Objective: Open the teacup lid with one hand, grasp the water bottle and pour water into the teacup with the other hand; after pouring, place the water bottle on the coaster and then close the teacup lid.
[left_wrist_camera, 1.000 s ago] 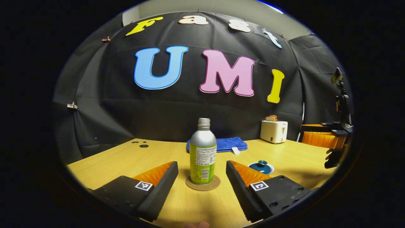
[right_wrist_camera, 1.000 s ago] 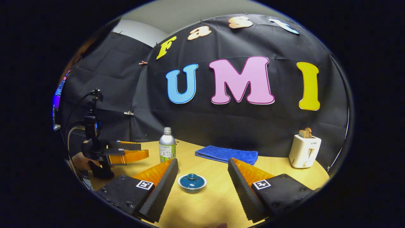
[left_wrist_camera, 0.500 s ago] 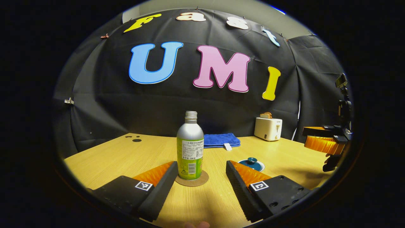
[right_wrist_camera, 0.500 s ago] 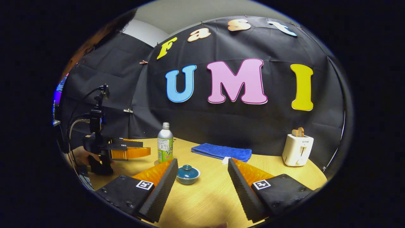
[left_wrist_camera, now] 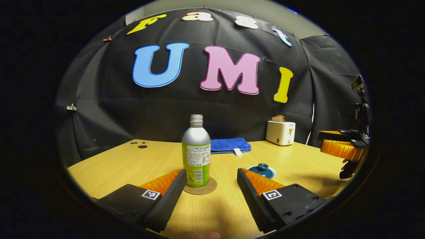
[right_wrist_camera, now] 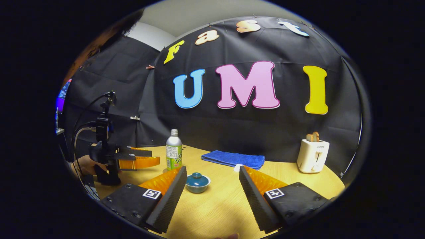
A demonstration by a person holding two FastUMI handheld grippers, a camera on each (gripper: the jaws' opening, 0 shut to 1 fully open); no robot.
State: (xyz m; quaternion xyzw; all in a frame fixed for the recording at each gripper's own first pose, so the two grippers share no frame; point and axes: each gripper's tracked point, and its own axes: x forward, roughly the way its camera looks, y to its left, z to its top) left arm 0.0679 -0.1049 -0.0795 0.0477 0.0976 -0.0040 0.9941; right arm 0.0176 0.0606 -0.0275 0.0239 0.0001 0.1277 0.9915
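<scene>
Left gripper view: my left gripper gapes empty before the silver green-labelled water bottle, upright on its round cork coaster; right gripper likewise agape near the lidded teal ceramic teacup. Fits start or finish

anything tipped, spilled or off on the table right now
Nothing stands out. The bottle stands upright on its coaster, the teacup has its lid on, and the towel lies flat. No spill shows.
</scene>
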